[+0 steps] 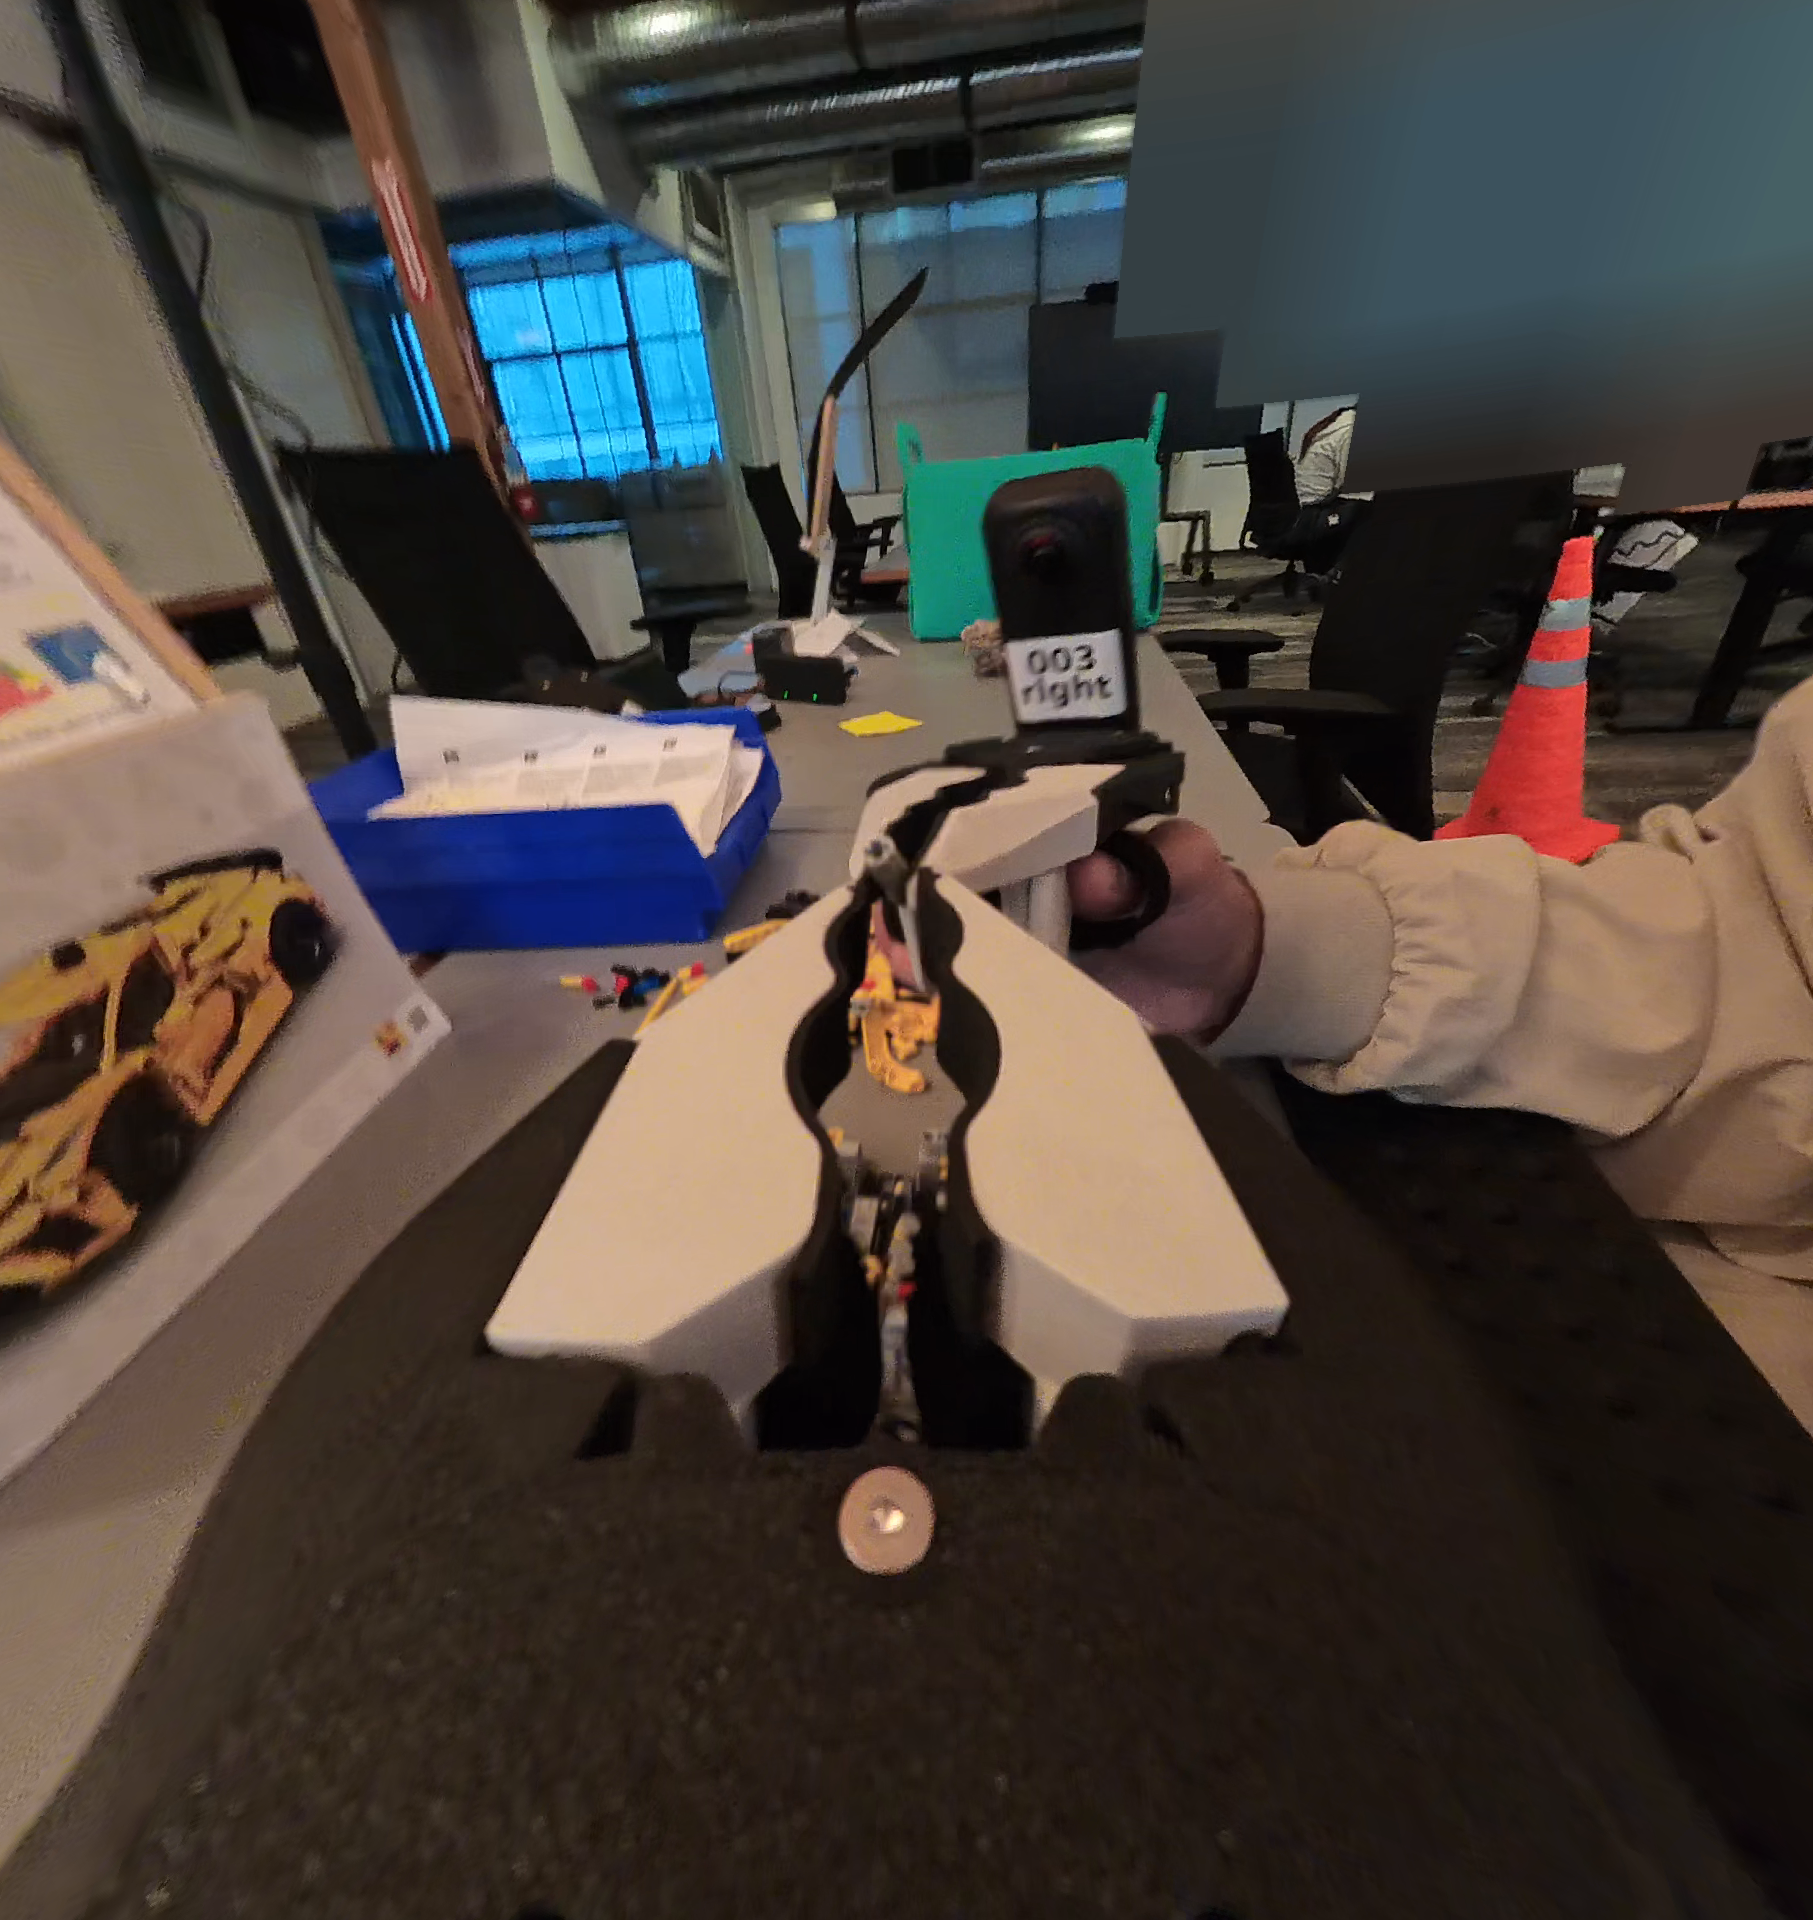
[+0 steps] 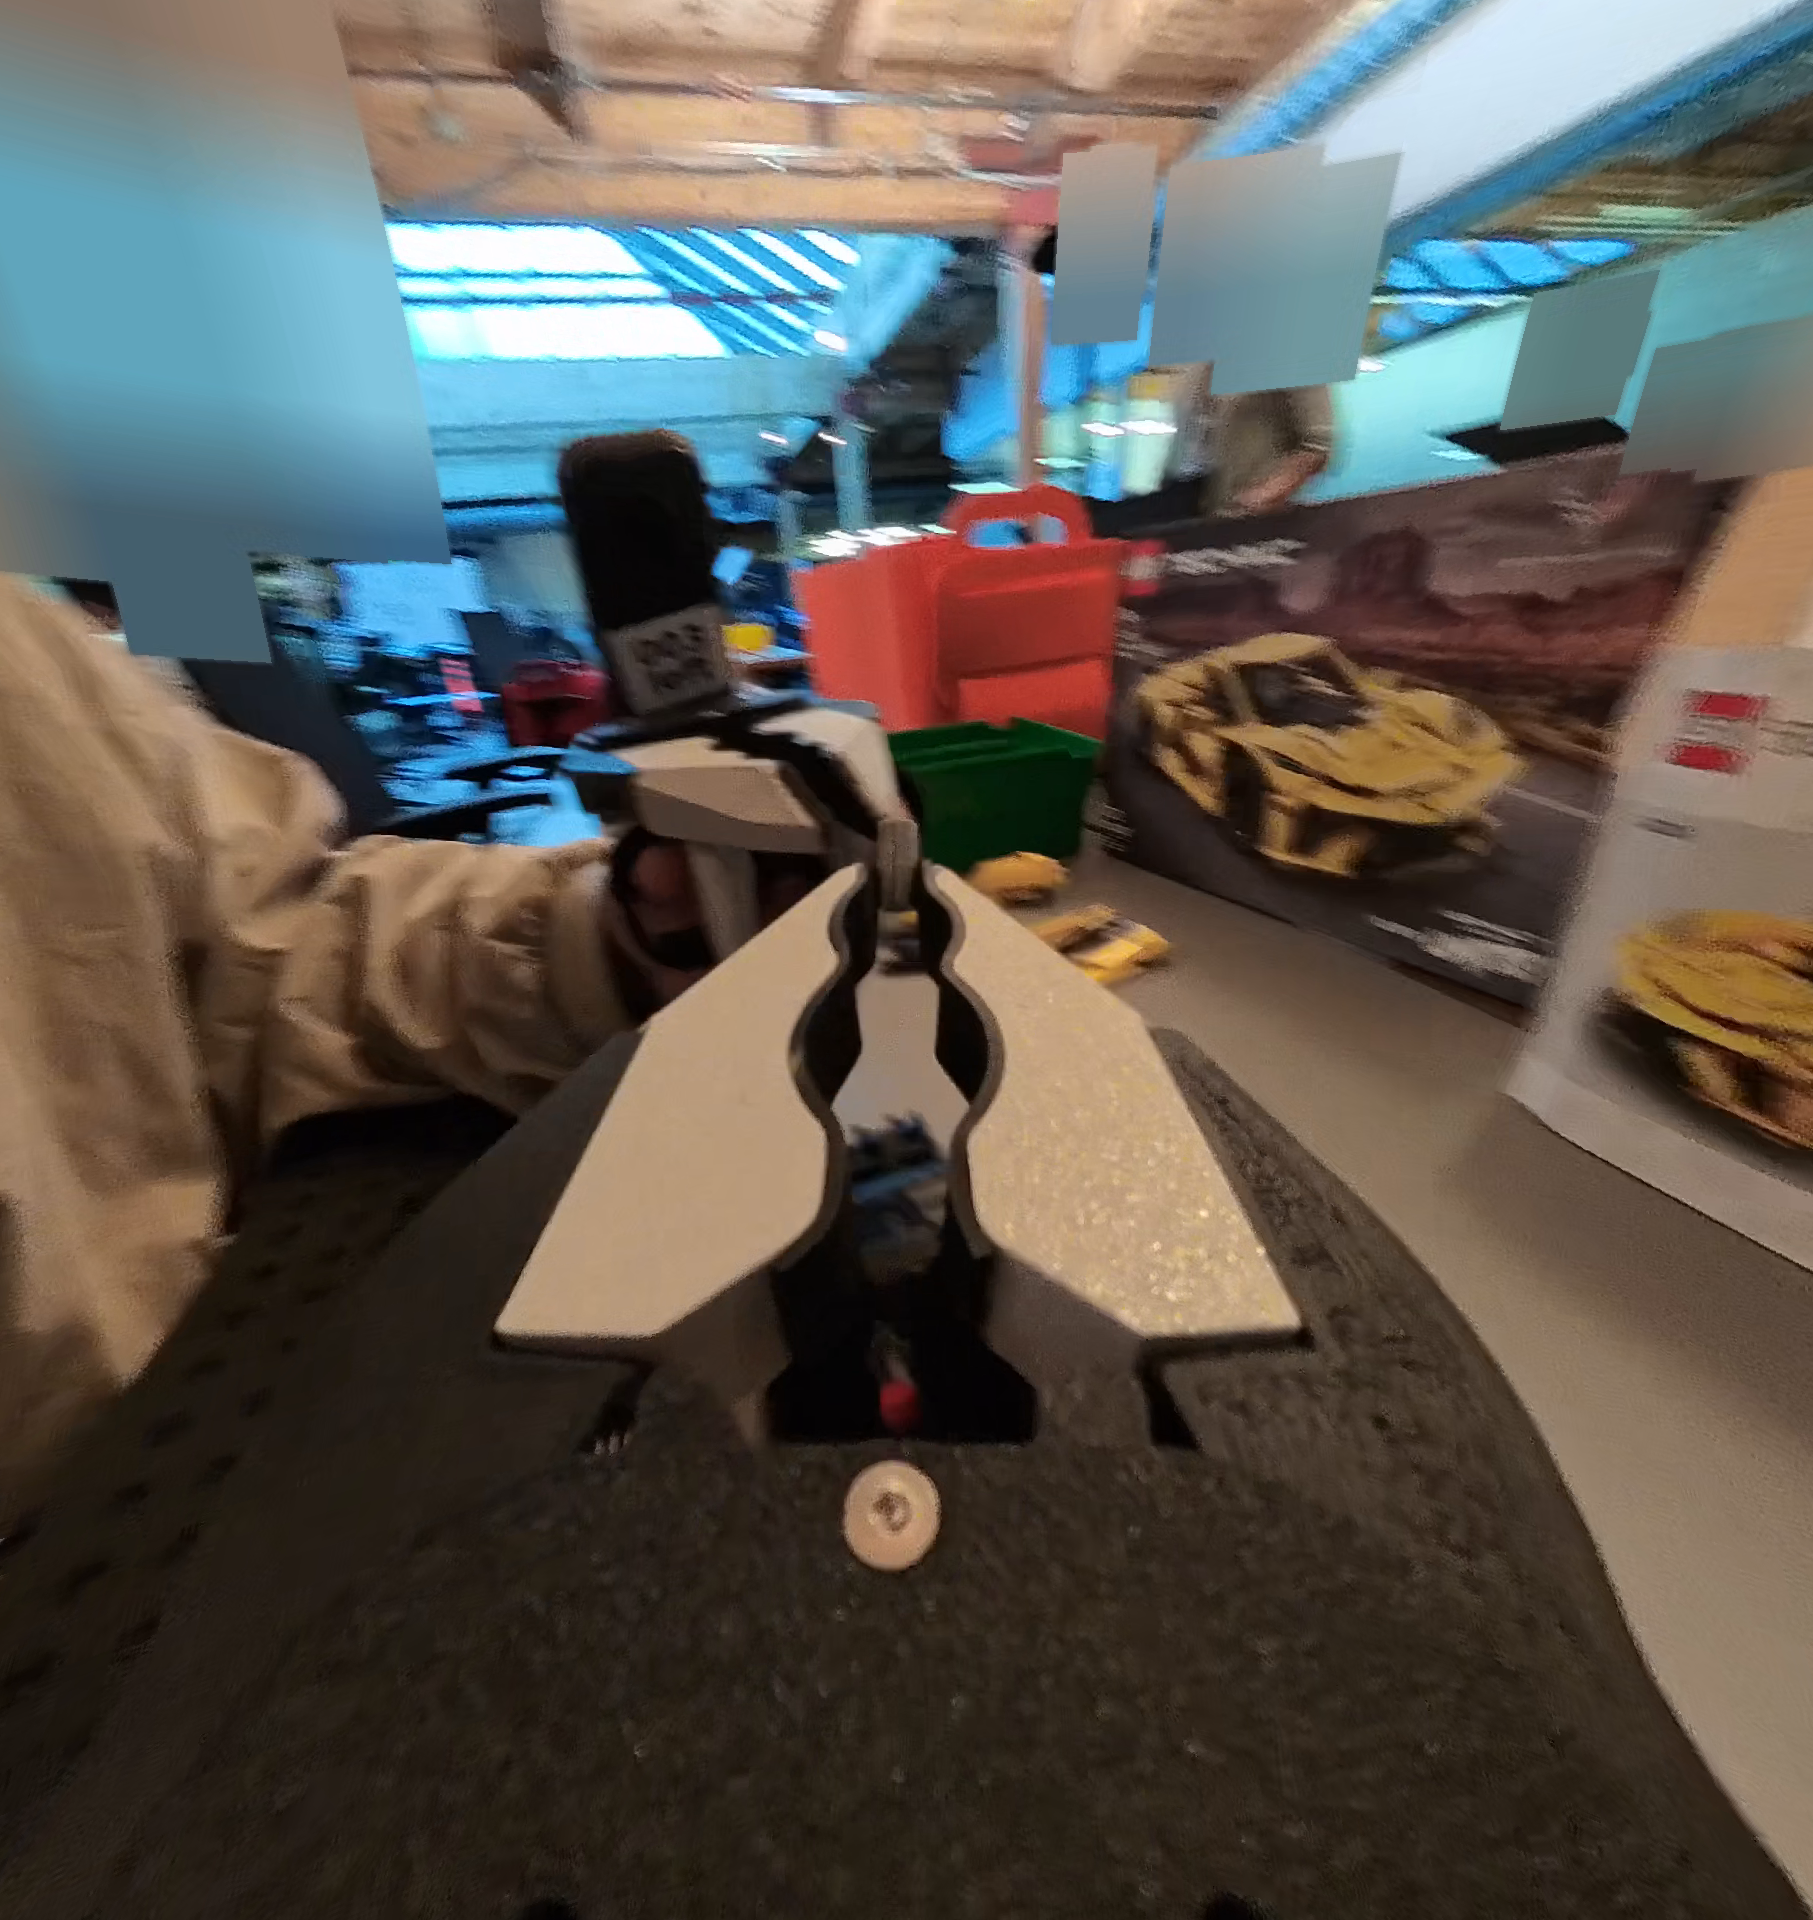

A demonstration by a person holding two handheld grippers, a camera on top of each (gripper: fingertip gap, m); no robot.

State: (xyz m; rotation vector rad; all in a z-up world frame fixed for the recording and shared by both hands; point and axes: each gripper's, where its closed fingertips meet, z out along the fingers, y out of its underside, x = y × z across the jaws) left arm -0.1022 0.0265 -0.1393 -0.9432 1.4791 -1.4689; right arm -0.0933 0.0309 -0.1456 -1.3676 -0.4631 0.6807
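Above a grey desk (image 1: 985, 665), the left hand-held gripper (image 1: 886, 935) and right hand-held gripper (image 2: 897, 904) meet tip to tip, both pinching one small grey piece (image 1: 907, 914) between nearly closed fingers. A hand (image 1: 1162, 935) in a beige sleeve (image 1: 1504, 956) grips the right tool. Beneath lie yellow brick parts (image 1: 891, 1029) and loose small pieces (image 1: 627, 982). Far left sits a blue bin (image 1: 549, 862) of booklets; near left, a box picturing a yellow car (image 1: 123, 1039). An orange cone (image 1: 1551, 707) stands far right.
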